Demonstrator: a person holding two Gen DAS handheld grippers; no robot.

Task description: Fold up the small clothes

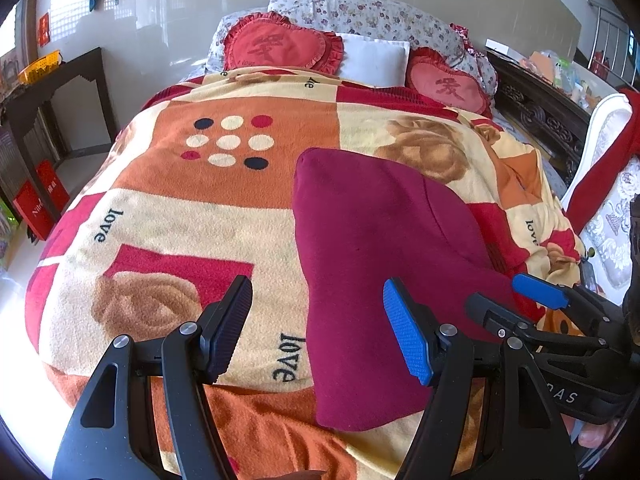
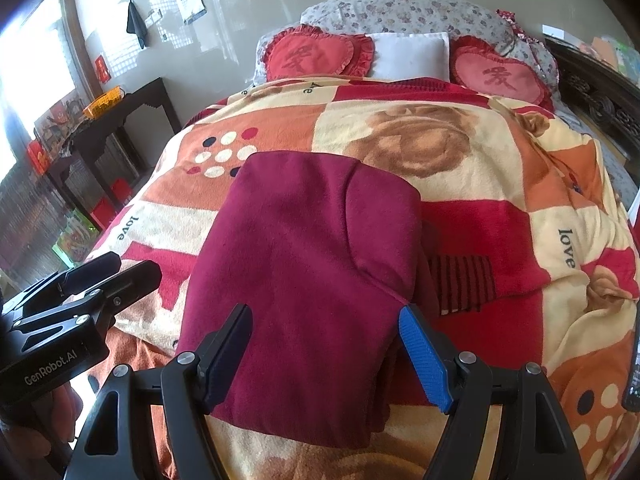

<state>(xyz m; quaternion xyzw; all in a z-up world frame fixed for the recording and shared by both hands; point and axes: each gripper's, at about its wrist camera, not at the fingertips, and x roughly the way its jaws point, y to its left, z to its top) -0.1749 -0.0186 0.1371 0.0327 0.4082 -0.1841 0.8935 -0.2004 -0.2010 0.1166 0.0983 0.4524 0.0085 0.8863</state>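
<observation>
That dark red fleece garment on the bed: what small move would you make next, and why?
Probably close the right gripper on the near edge of the dark red fleece garment. Its open fingers straddle that edge, while the left gripper hangs open beside it over the patterned fleece blanket.

garment [image 2: 304, 280] on blanket [image 2: 500, 168], pillows [image 2: 408, 56] behind

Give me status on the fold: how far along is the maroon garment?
Done: the maroon garment lies on the blanket as a compact, layered rectangle, with one layer's edge curving across its top. In hand: nothing; the left gripper and right gripper are both open over it, gripping no cloth. Left: possibly one more fold or a tidy-up; no other loose clothes show.
</observation>
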